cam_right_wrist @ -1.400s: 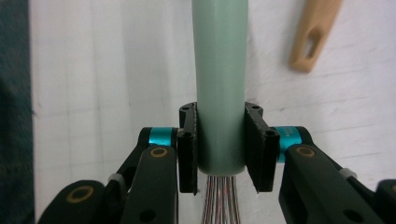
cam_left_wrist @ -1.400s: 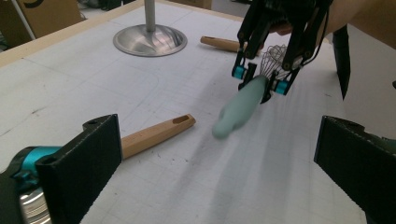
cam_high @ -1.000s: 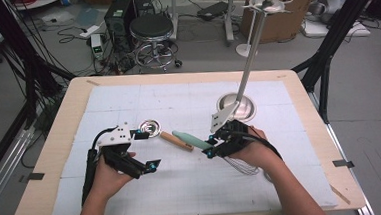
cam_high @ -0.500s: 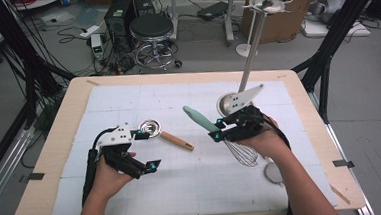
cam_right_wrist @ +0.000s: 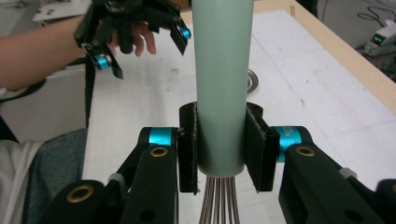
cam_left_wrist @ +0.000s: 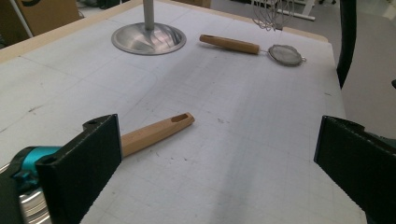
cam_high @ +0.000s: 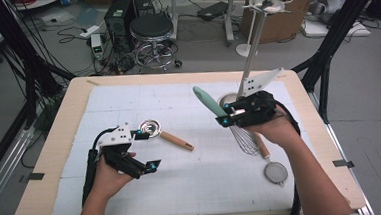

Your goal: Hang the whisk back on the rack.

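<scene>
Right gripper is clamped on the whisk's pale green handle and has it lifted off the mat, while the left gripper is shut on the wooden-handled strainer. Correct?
Not quite. The left gripper is open and holds nothing: in the left gripper view its jaws stand wide apart over the mat. The right gripper is indeed clamped on the whisk by its pale green handle, lifted off the mat.

Counted on the desk [cam_high: 70,145]: one wire whisk with a pale green handle [cam_high: 209,102], one small round mesh strainer with a wooden handle [cam_high: 274,171], one shiny metal scoop with a wooden handle [cam_high: 150,128], one tall steel utensil stand [cam_high: 253,48]. Two black two-jaw tools [cam_high: 153,166] [cam_high: 222,117] are counted.
</scene>
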